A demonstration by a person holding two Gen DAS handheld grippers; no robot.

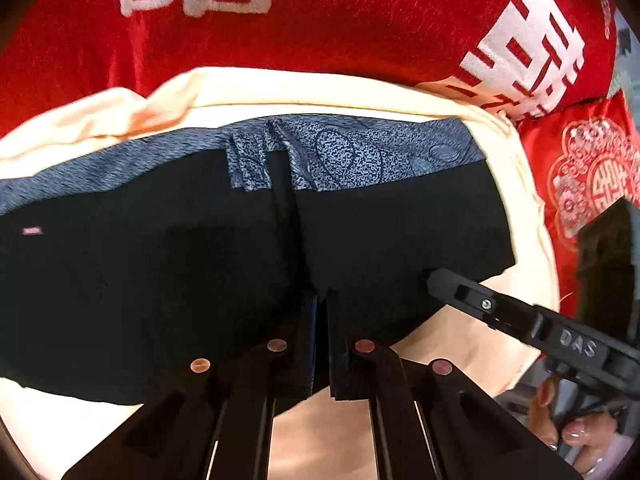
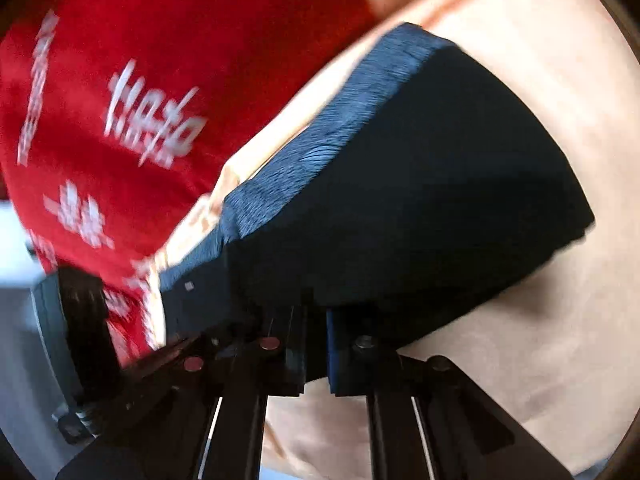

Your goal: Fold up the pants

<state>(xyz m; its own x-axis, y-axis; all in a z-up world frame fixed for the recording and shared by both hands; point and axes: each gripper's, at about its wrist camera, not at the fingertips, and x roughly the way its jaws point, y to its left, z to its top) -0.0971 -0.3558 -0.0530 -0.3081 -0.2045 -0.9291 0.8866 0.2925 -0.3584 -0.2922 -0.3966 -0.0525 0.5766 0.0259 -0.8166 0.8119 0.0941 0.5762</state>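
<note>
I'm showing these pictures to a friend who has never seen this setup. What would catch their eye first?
Probably the black pants with a blue-grey patterned waistband, spread on a cream sheet in the middle. Behind them, a bright red cloth with white characters fills the top. In front, the left tool is shut on the near edge of the pants, with the right tool touching them from the right.

Both wrist cameras are looking down along their fingers from close range at the black pants (image 1: 200, 280) (image 2: 420, 200) on the peach cloth (image 1: 460, 344) (image 2: 520, 340), sharing the patterned waistband (image 1: 360, 156) (image 2: 320, 160) and red blanket (image 1: 360, 32) (image 2: 160, 60).
</note>
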